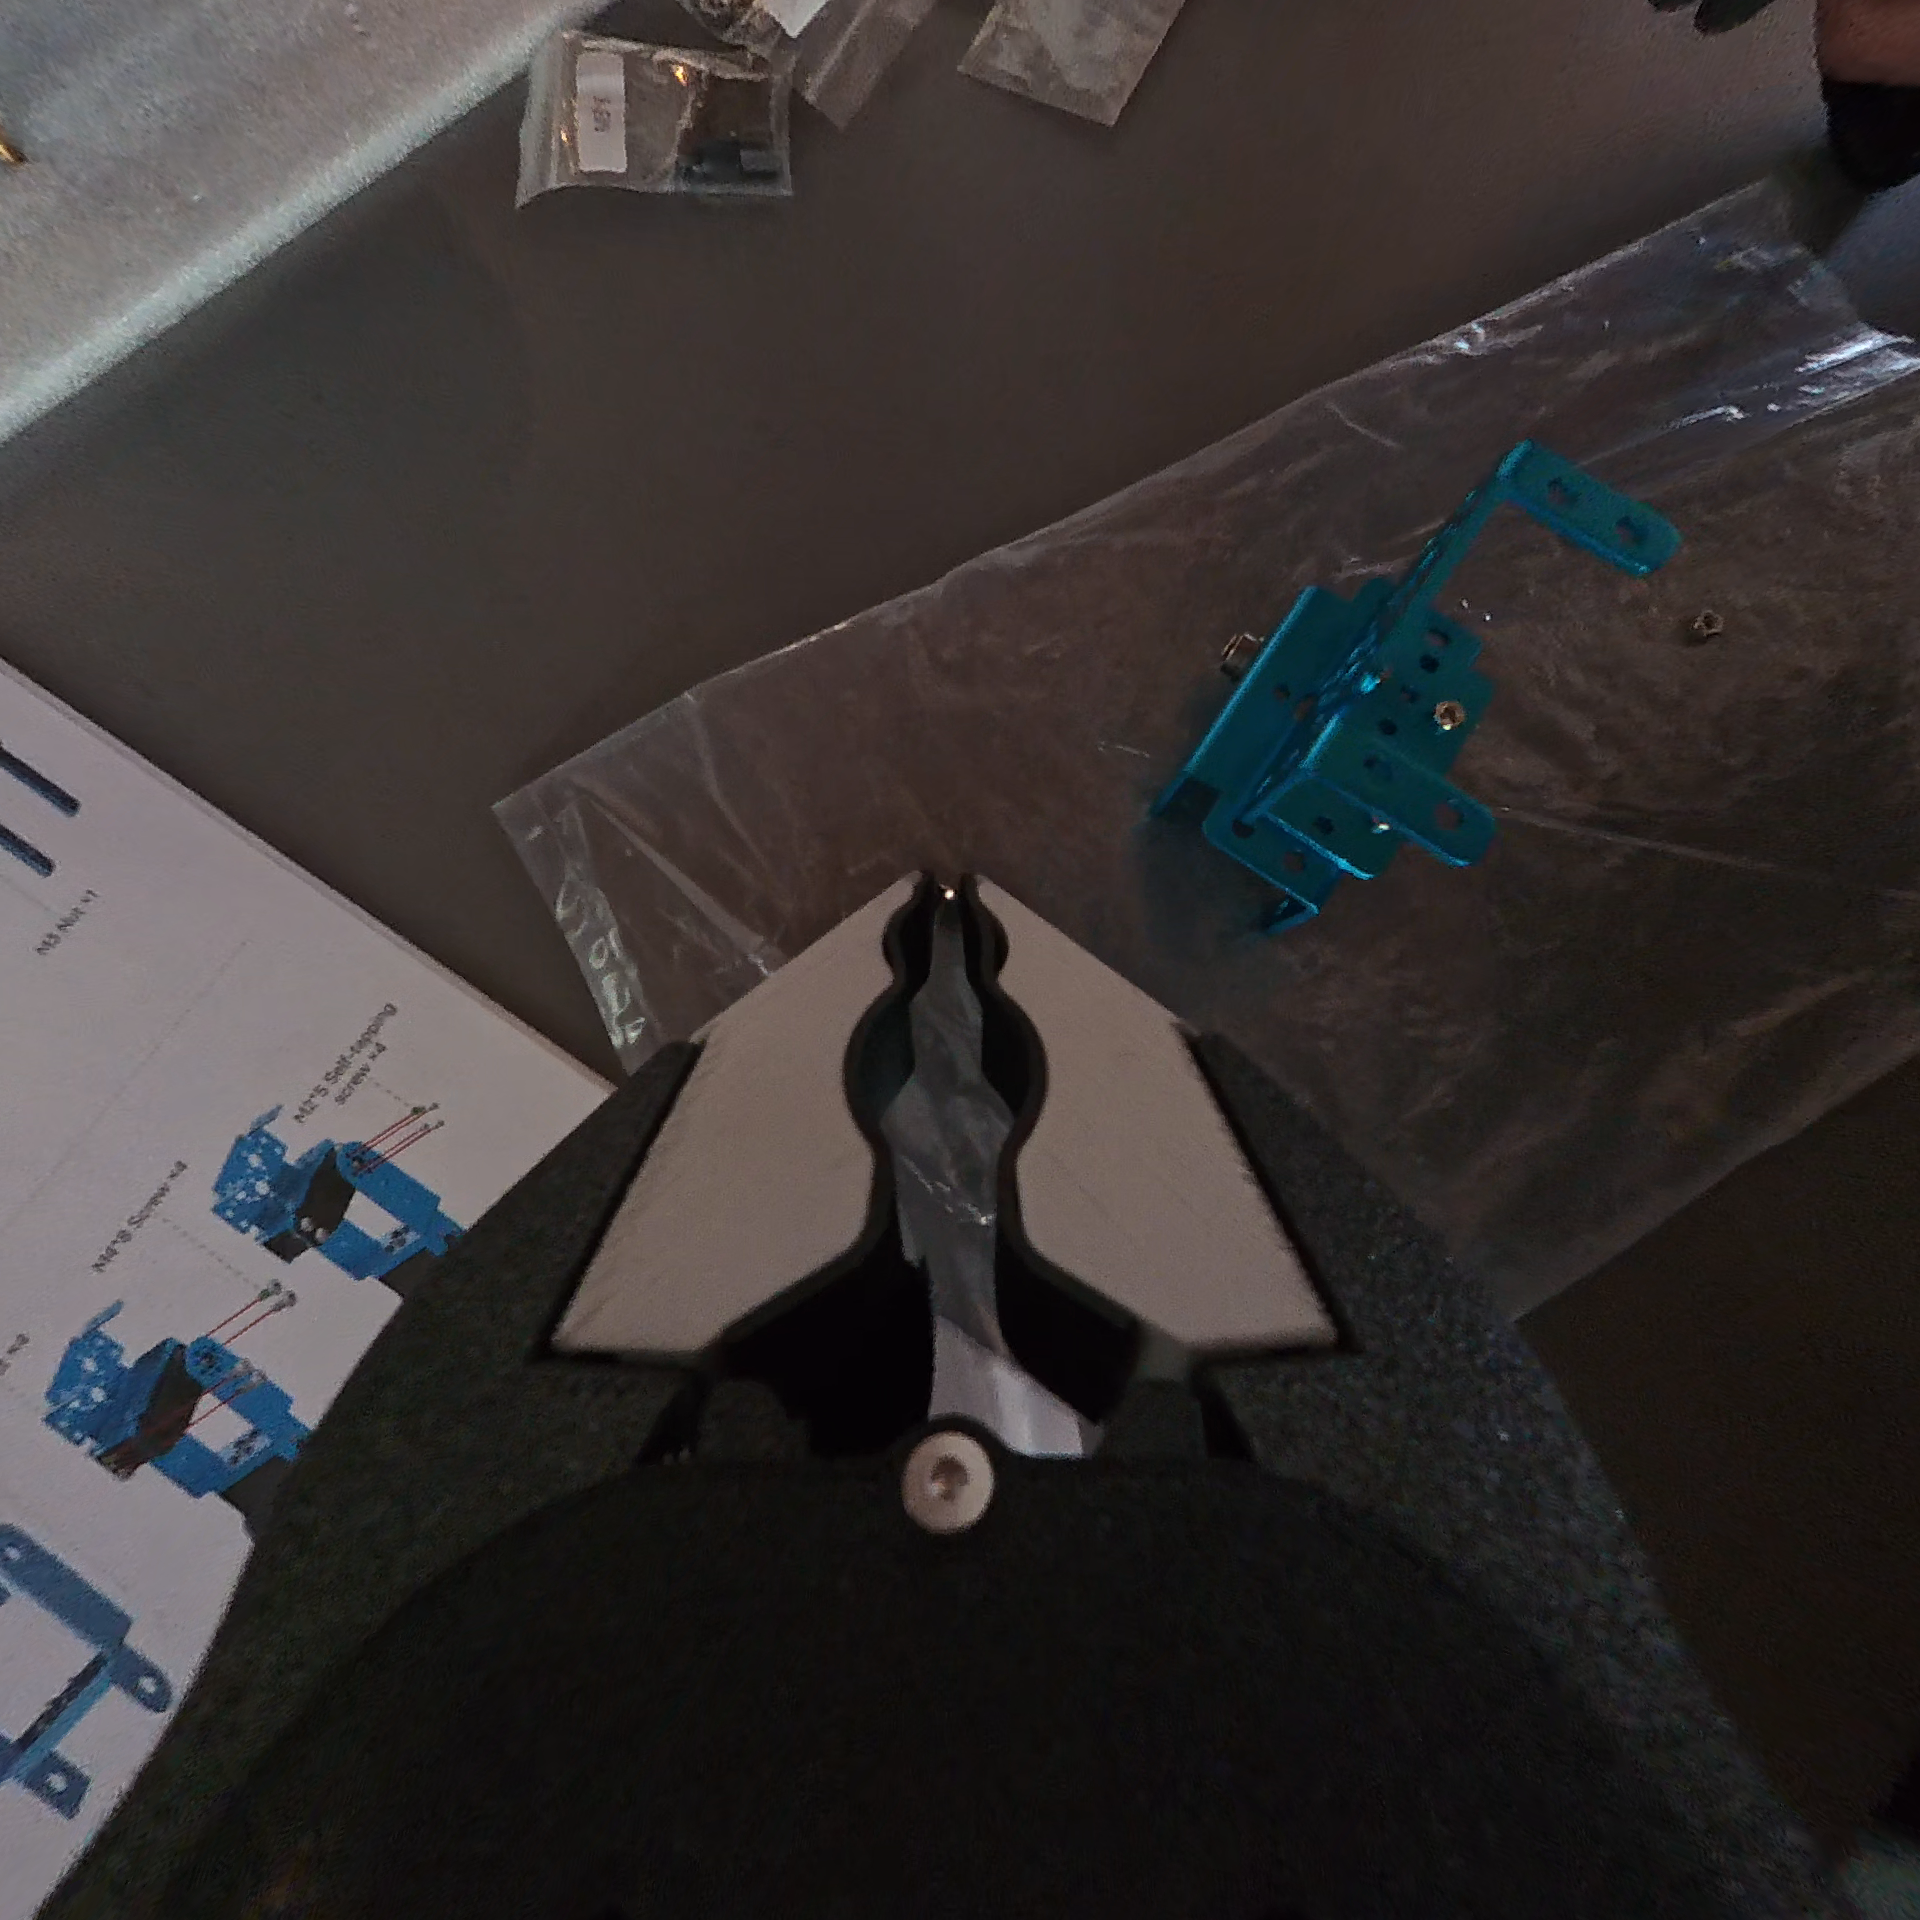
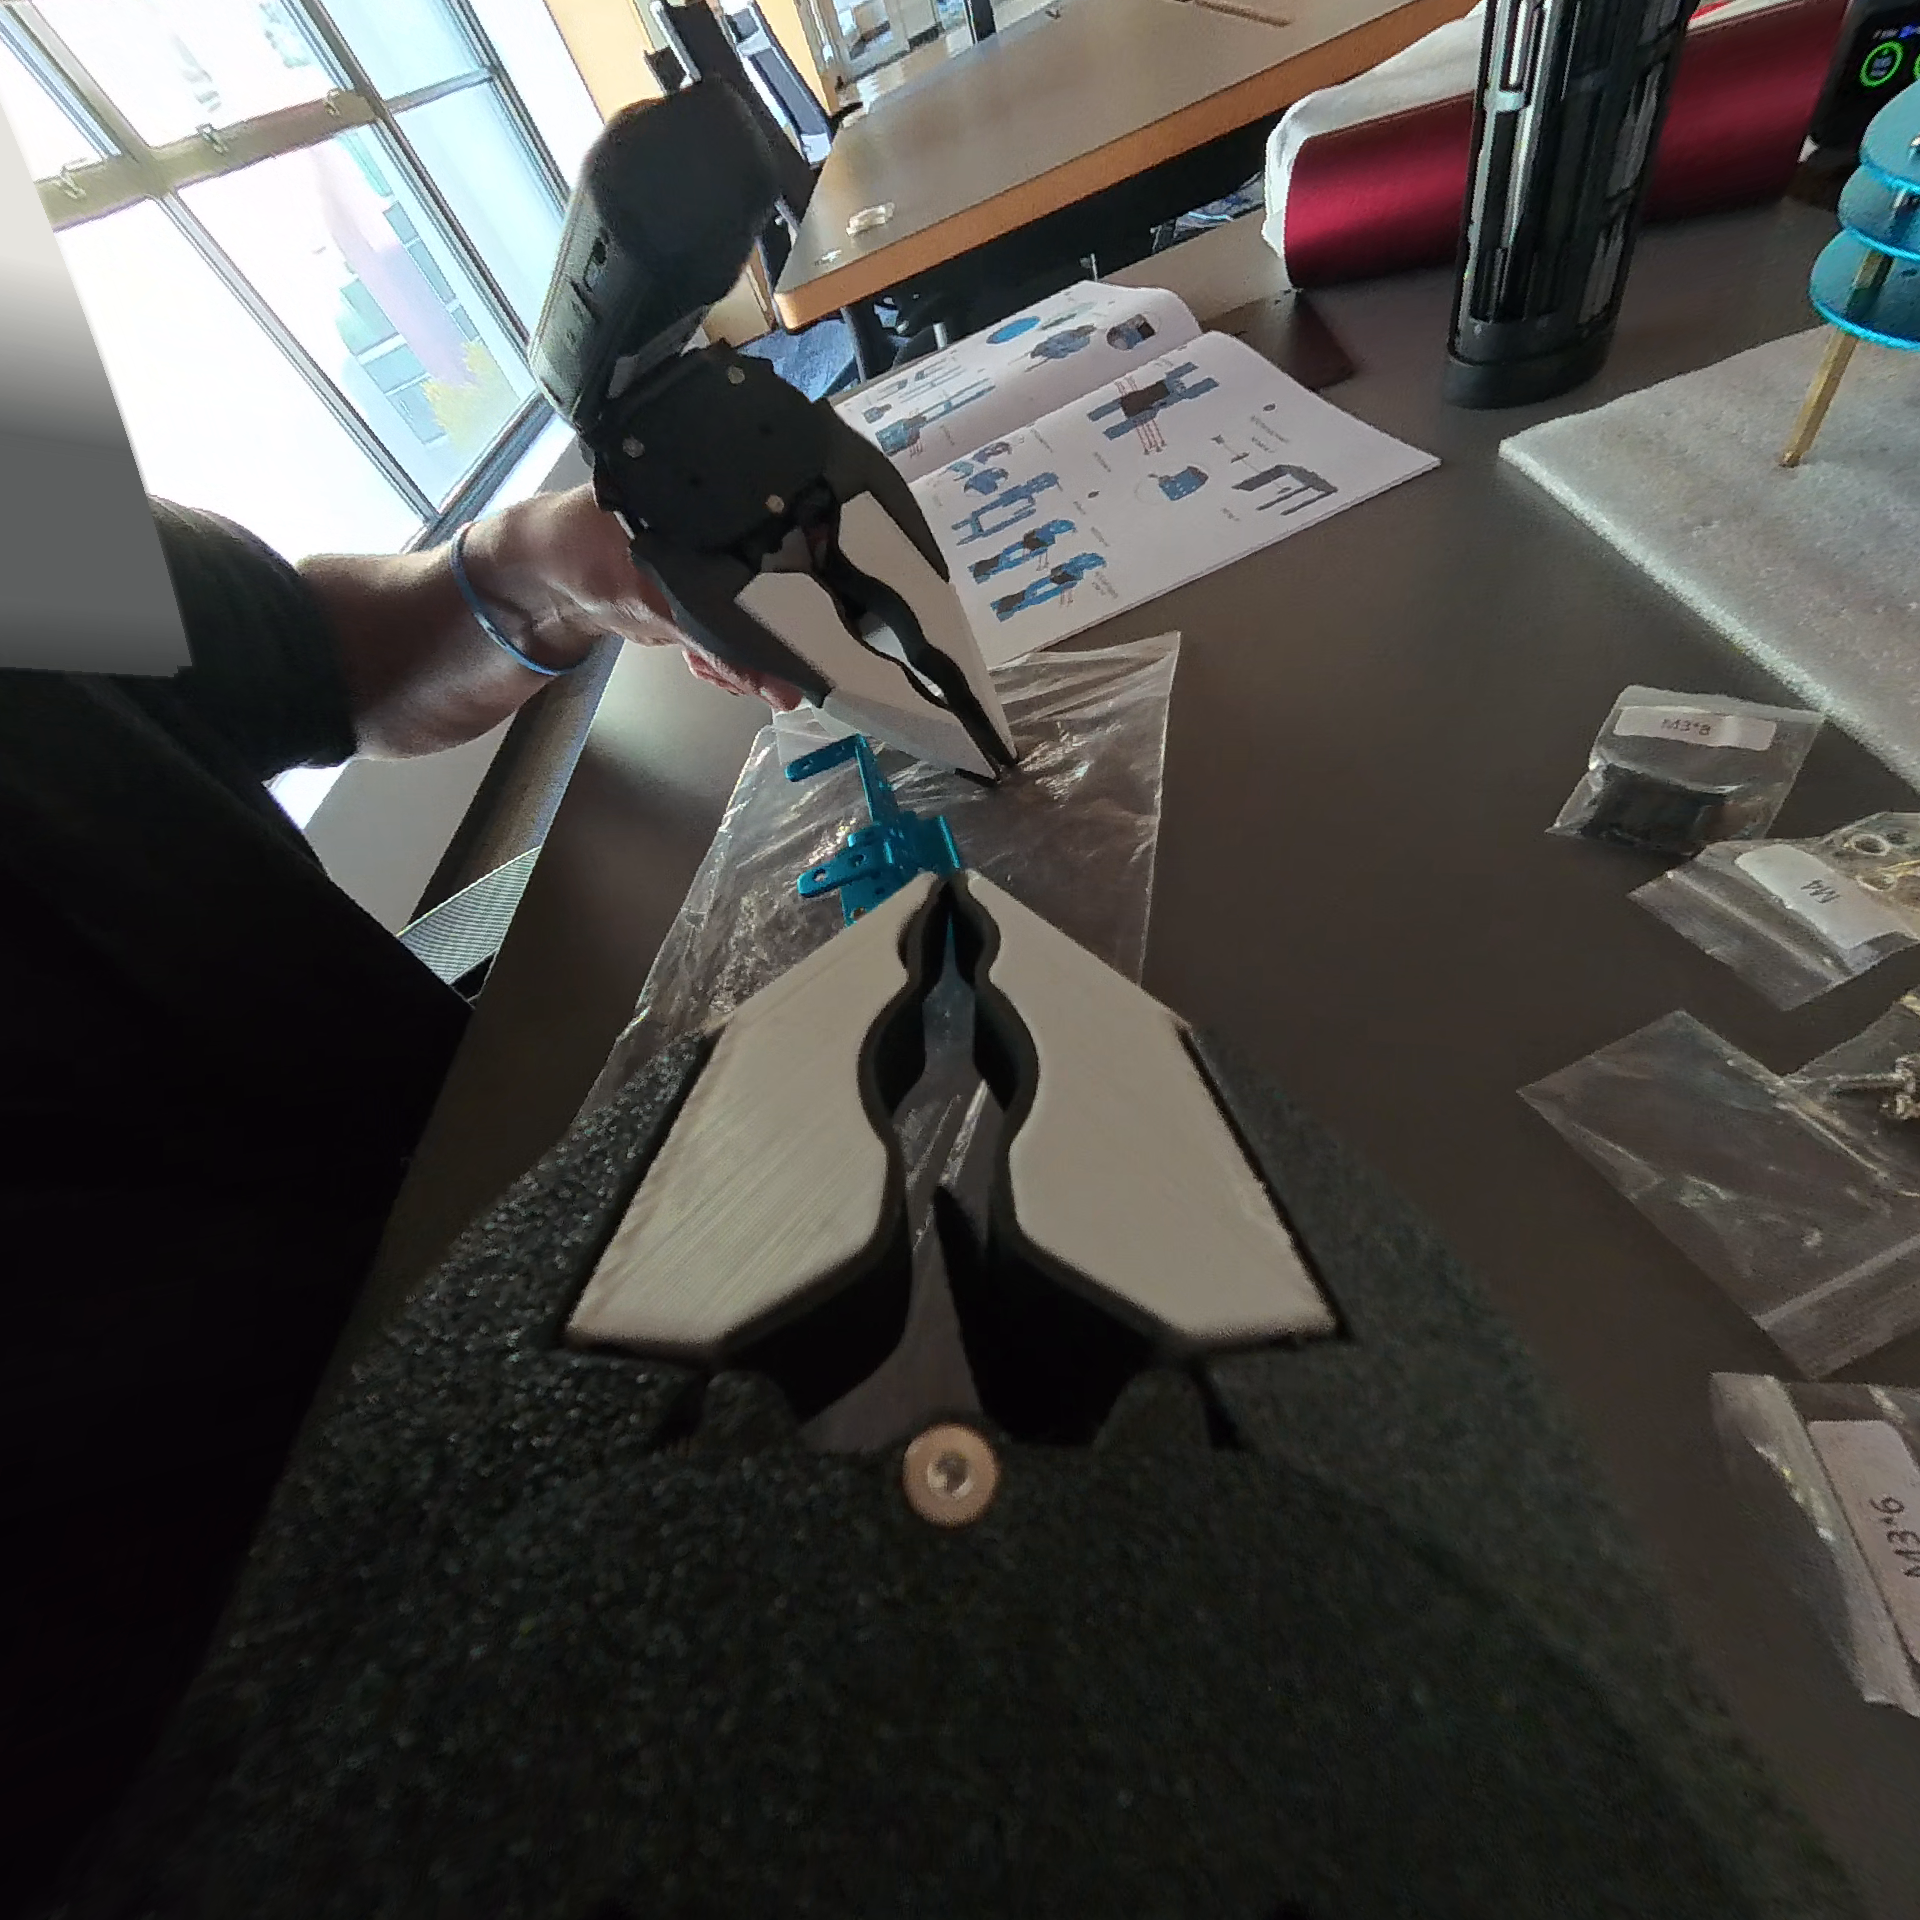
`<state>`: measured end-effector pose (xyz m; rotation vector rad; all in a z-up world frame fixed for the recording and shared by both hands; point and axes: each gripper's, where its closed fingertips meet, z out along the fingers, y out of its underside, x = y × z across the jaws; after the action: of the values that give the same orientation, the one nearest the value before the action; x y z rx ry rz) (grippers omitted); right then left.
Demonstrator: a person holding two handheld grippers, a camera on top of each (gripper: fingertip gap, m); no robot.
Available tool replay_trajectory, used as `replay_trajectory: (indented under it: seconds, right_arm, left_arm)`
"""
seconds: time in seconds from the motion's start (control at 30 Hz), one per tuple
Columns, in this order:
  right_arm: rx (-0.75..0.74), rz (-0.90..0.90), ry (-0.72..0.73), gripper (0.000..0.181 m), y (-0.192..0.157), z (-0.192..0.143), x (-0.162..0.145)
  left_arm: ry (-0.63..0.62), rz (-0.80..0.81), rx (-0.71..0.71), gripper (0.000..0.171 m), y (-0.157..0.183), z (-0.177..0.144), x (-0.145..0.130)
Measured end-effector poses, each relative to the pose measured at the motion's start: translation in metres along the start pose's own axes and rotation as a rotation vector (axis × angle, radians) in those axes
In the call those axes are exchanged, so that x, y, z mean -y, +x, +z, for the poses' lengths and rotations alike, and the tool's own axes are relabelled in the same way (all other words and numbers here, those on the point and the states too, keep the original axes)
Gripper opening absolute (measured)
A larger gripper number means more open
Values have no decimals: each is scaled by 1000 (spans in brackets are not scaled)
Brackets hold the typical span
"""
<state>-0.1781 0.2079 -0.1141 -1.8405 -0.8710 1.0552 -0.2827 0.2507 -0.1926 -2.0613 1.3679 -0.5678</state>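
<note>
A blue metal bracket assembly [image 1: 1351, 727] lies on a clear plastic bag [image 1: 1039, 727] on the dark table. My left gripper [image 1: 947, 883] is shut, with a tiny shiny metal part [image 1: 948, 890] pinched at its tips, just left of the bracket. In the right wrist view the left gripper [image 2: 1000, 771] points steeply down and its tips touch the bag [image 2: 1081, 831] beside the bracket [image 2: 883, 847]. My right gripper [image 2: 951, 883] is shut and empty, and hovers short of the bracket. A small brass nut [image 1: 1704, 623] lies loose on the bag.
An open instruction booklet [image 2: 1122, 457] lies beyond the bag and shows in the left wrist view [image 1: 208, 1195]. Small bags of hardware [image 2: 1766, 935] lie to the right. White foam sheet [image 2: 1714, 520], black cylinder [image 2: 1548, 187] and a blue tiered stand [image 2: 1881, 208] stand far right. A person's forearm [image 2: 436, 634] is at left.
</note>
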Motion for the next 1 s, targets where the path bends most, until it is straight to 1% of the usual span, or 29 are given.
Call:
replay_trajectory:
  seconds: [0.13,0.23,0.37,0.57,0.63,0.77,0.87,1.0]
  right_arm:
    - [-3,-11,-12,0,0,1,-1]
    - [-13,-25,-15,0,0,1,-1]
    - [-17,-32,-22,0,0,1,-2]
    - [-16,-40,-25,0,-1,1,-3]
    - [-16,-44,-29,0,-2,1,-3]
    - [-17,-54,-37,0,-3,2,-5]
    - [-14,-63,-45,0,-4,2,-6]
    - [-5,-67,-51,0,-5,2,-7]
  left_arm:
    - [-3,-14,-35,9,-1,-5,-4]
    - [20,-11,-35,14,-5,-13,-3]
    - [18,14,-28,14,-10,-20,-4]
    - [-3,91,-32,13,-4,-16,-3]
    - [-18,141,-28,13,-4,-13,-1]
    - [-55,220,-63,13,-2,-7,0]
    - [-102,253,-87,11,-5,-2,-2]
    - [-144,248,-137,10,-4,-2,-4]
